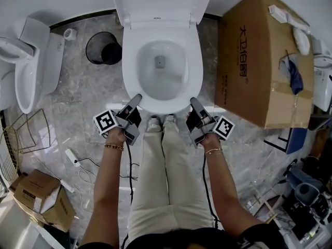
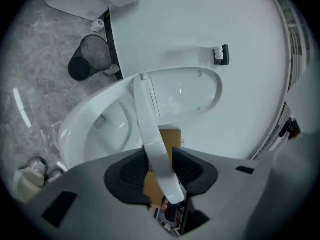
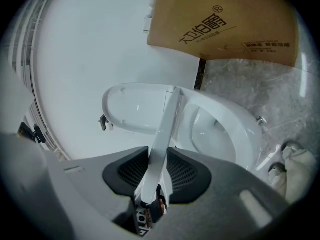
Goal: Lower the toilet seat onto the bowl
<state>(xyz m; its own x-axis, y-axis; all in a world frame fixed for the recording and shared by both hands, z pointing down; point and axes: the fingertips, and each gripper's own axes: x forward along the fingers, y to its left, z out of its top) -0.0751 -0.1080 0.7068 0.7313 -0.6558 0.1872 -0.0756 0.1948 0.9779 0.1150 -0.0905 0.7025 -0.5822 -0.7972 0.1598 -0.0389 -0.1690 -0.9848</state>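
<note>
A white toilet stands ahead with its lid [image 1: 162, 1] upright against the wall. The white toilet seat [image 1: 196, 66] is tilted between lid and bowl [image 1: 162, 61], its front edge lifted off the rim. My left gripper [image 1: 136, 99] grips the seat's front left edge, and my right gripper [image 1: 194, 104] grips its front right. In the left gripper view the seat [image 2: 150, 134] runs edge-on between the dark pads, the bowl [image 2: 102, 129] to its left. The right gripper view shows the seat [image 3: 162, 139] clamped likewise, with the bowl [image 3: 225, 129] to its right.
A black mesh bin [image 1: 104, 48] sits left of the toilet, and a second toilet [image 1: 26, 66] stands further left. A large cardboard box [image 1: 264, 61] crowds the right side. The person's shoes [image 1: 161, 122] touch the bowl's front. A power strip [image 1: 72, 157] and small box [image 1: 44, 193] lie at lower left.
</note>
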